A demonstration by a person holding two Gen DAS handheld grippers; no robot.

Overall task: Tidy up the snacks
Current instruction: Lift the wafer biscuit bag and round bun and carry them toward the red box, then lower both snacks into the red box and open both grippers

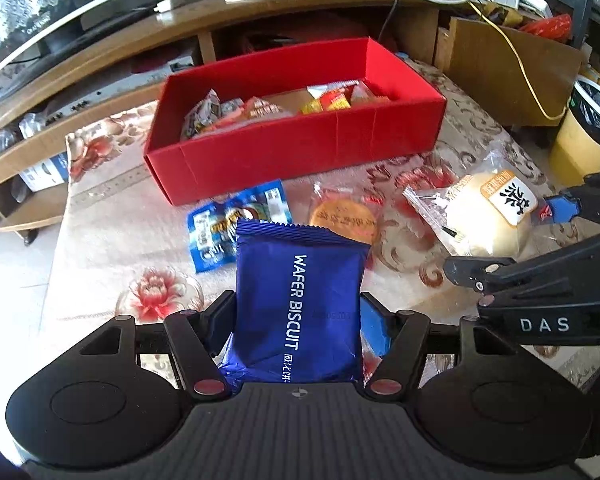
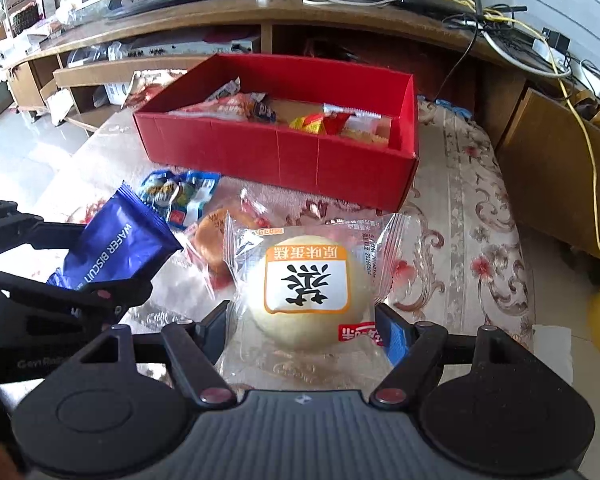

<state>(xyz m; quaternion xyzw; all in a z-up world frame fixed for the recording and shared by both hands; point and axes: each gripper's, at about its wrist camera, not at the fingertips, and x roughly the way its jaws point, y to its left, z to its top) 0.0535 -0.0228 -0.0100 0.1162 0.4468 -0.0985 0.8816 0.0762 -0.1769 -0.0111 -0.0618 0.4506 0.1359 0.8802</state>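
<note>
The table with the flowery cloth has a big red box on it, and some snacks are already inside. Two snacks lie in front of the box: a light blue packet and an orange cookie. Your right gripper holds the round cake, though it may rest partly on the cloth. Your left gripper squeezes the blue wafer pack. You are mid-carry. Next, I think, lift both over the front wall and let go inside.
</note>
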